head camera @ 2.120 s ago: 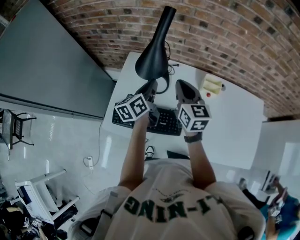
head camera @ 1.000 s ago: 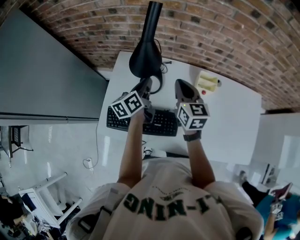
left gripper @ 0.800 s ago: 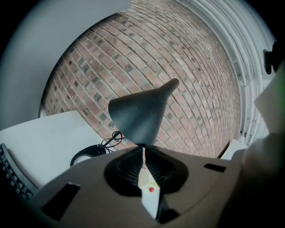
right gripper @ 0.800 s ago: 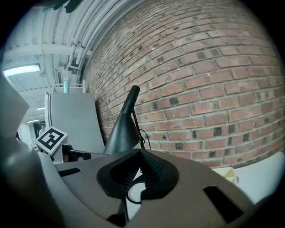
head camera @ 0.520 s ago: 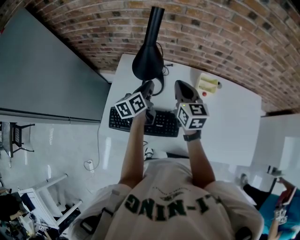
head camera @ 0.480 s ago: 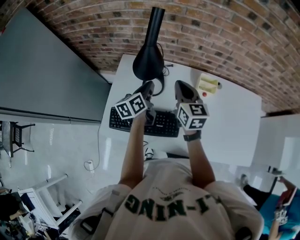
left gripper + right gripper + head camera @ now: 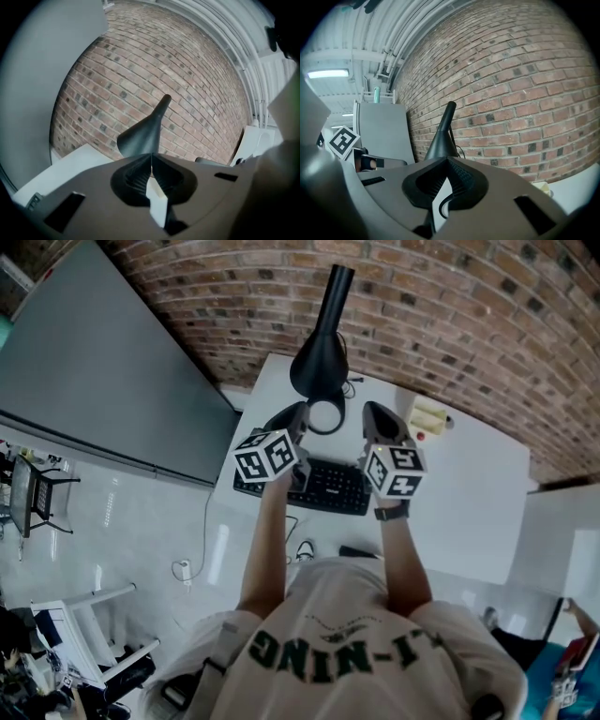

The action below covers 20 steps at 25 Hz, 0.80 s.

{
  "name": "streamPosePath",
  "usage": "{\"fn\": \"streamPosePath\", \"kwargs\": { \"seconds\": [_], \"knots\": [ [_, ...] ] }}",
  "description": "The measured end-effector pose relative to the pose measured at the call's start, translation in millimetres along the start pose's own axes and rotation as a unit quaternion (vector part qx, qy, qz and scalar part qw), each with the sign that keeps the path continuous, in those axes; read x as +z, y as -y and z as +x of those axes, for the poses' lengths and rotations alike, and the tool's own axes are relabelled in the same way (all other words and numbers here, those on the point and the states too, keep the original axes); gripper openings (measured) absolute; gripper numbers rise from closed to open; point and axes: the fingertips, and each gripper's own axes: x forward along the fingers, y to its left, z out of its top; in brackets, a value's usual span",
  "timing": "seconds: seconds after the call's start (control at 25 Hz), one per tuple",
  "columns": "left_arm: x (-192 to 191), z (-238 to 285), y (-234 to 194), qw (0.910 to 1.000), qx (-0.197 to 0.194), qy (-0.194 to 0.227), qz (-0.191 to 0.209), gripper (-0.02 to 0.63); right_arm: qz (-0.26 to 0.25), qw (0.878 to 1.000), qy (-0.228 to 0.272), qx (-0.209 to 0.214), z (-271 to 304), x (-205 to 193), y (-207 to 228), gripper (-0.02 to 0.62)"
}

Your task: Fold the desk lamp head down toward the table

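The black desk lamp [image 7: 321,362] stands at the far edge of the white table [image 7: 469,493], its cone head low and its neck slanting up against the brick wall. A black ring [image 7: 326,415] lies under the head. My left gripper [image 7: 294,418] hovers just left of the ring. Its jaws have just closed the last bit with nothing between them. My right gripper [image 7: 378,418] hovers to the ring's right, also shut and empty. Neither touches the lamp. The left gripper view has the lamp head [image 7: 140,136] straight beyond the gripper [image 7: 151,161]. In the right gripper view the lamp [image 7: 440,140] rises behind the gripper [image 7: 447,161].
A black keyboard [image 7: 328,486] lies under both grippers near the table's front edge. A yellow object [image 7: 428,415] sits at the back right by the wall. A grey panel [image 7: 103,362] stands left of the table. The brick wall [image 7: 450,306] is close behind the lamp.
Both grippers have lifted a little, and the left one has rolled slightly. The lamp keeps its pose; the ring under its head now shows between the grippers.
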Motion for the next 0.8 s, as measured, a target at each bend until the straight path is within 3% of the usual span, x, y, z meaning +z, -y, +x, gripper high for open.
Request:
{"fn": "streamPosePath", "kwargs": {
  "seconds": [0.2,0.48,0.64,0.8],
  "knots": [
    [24,-27,9,0.9963,0.018,0.028,0.079,0.008,-0.007,1.0,0.009,0.003,-9,6,-13,0.002],
    [50,-54,31,0.9788,0.032,0.07,0.19,0.003,-0.023,0.999,0.031,-0.004,-24,19,-26,0.002],
    [64,-69,41,0.9661,0.037,0.106,0.233,0.003,-0.042,0.998,0.046,-0.012,-34,27,-34,0.002],
    [67,-77,43,0.959,0.045,0.119,0.253,0.003,-0.053,0.997,0.059,-0.019,-41,34,-39,0.002]
  ]
}}
